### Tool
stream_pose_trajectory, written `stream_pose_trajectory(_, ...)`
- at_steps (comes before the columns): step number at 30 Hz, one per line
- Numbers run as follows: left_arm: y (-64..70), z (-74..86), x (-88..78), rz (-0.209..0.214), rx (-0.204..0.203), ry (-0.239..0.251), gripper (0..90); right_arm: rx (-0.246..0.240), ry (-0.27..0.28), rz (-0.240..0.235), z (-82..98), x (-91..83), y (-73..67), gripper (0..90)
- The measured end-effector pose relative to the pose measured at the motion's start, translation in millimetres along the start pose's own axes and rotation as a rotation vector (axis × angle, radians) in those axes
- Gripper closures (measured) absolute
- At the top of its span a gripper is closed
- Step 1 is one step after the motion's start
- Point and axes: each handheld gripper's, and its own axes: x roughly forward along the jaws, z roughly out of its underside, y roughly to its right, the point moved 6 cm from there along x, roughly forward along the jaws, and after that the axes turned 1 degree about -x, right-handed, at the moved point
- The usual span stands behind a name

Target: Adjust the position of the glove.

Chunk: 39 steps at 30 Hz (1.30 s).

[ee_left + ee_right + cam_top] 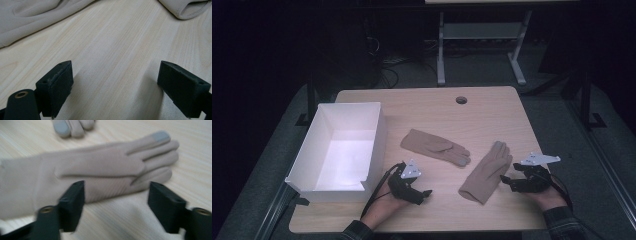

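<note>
Two plain beige gloves (486,173) (435,145) lie unlabelled beside an unmarked white box (307,150).

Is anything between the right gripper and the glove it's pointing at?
Nothing visible. The right gripper has open jaws facing the near glove with only bare table between them; the other glove lies farther left, out of the way.

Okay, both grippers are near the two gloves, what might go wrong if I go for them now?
The right gripper is open beside the right glove, with its jaws facing the glove's flat side; closing there may pinch only a fold of thin fabric, so it could slip. The left glove lies close by, fingertips nearly meeting, and dragging one might shift the other. The white box has its corner next to the left gripper, which could bump it.
</note>
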Motion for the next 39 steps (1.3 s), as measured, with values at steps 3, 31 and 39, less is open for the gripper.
stream_pose_trajectory(3, -0.6, 0.4, -0.5, -0.002, 0.003, -0.007, 12.5, 0.004, 0.026, -0.025, -6.7, -6.7, -3.9, 53.6)
stream_pose_trajectory(31, -3.5, -0.4, -0.5, -0.021, -0.012, -0.012, 12.5, 0.025, -0.018, 0.018, -50.8, 42.1, 20.6, 89.8)
stream_pose_trajectory(39, -3.6, -0.4, -0.4, -0.021, -0.011, -0.012, 12.5, 0.017, -0.069, 0.053, -54.9, 61.2, 29.3, 89.9)
